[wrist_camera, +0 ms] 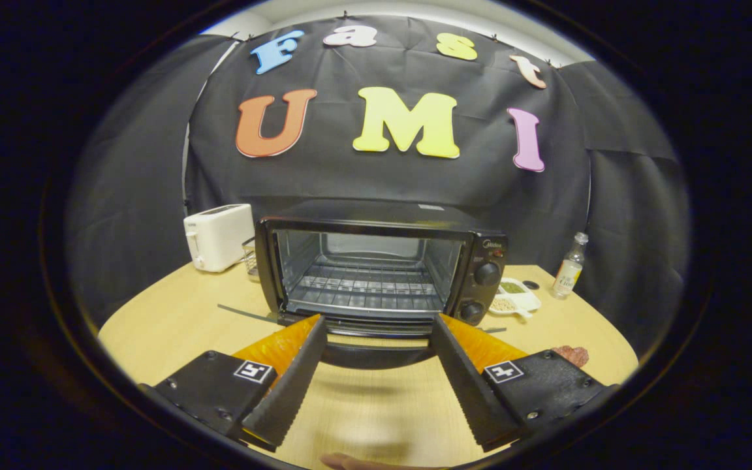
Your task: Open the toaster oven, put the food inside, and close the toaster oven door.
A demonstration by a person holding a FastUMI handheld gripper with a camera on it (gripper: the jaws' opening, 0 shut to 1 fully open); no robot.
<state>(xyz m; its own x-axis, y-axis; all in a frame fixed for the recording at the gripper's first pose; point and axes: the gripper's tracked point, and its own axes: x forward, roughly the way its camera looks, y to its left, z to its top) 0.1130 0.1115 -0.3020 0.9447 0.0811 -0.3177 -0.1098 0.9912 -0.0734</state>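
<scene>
Spread fingers (376,339) facing open toaster oven (376,267)

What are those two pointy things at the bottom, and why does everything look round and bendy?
Those are the two fingers of a gripper, a grabbing tool a person holds in a hand. A camera rides on it and looks forward, and its lens bends the picture. The fingers are spread open, holding nothing. Just ahead of them on the wooden table sits a toaster oven with its door folded down and a bare rack inside. Beside it are a white toaster, a dish of seeds, a small bottle, and some reddish food near the right finger.
</scene>
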